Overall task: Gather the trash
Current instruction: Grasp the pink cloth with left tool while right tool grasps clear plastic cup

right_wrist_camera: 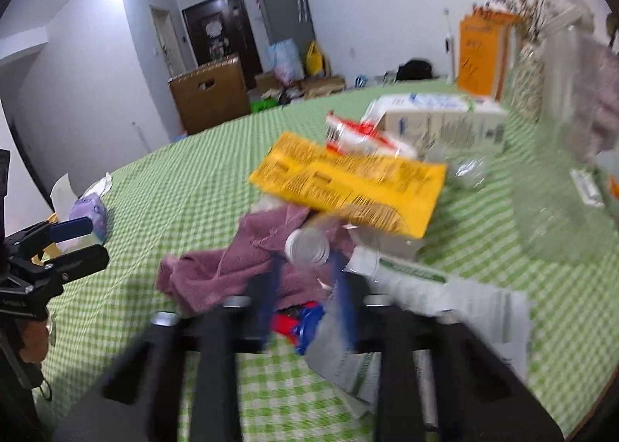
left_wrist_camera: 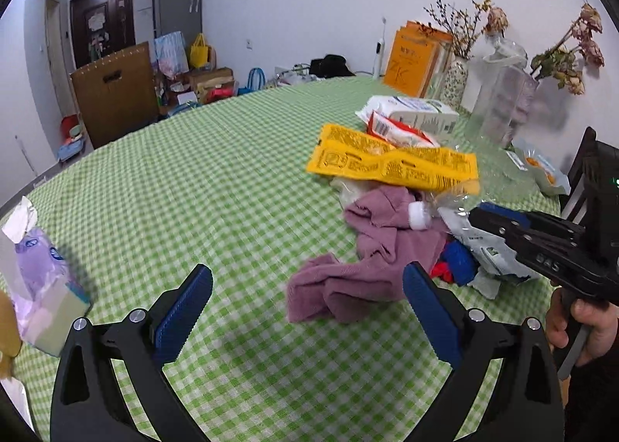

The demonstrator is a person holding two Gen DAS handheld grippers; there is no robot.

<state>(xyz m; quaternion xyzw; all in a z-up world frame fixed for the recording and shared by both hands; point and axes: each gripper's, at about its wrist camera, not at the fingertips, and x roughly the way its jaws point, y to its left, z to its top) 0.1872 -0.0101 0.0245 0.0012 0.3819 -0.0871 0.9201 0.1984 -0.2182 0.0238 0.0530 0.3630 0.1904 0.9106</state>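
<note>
A trash pile lies on the green checked tablecloth [left_wrist_camera: 193,190]: a yellow wrapper [left_wrist_camera: 390,163], a red-and-white wrapper [left_wrist_camera: 394,130], a white-green packet [left_wrist_camera: 491,248], a red-and-blue wrapper [left_wrist_camera: 454,264] and a clear plastic bottle with a white cap [left_wrist_camera: 419,215]. A mauve cloth [left_wrist_camera: 348,283] is mixed in. My left gripper [left_wrist_camera: 307,287] is open just short of the cloth, holding nothing. My right gripper [right_wrist_camera: 307,271] reaches into the pile from the right. Its fingers stand close together on the bottle's clear body, and the cap [right_wrist_camera: 307,246] pokes out ahead. This view is blurred.
A white carton [left_wrist_camera: 421,113], glass vases with dried flowers [left_wrist_camera: 503,105], an orange bag [left_wrist_camera: 410,59] and a snack bag [left_wrist_camera: 541,167] line the table's far right. A purple tissue pack [left_wrist_camera: 42,287] sits at the left edge. A hand [left_wrist_camera: 580,326] holds the right gripper.
</note>
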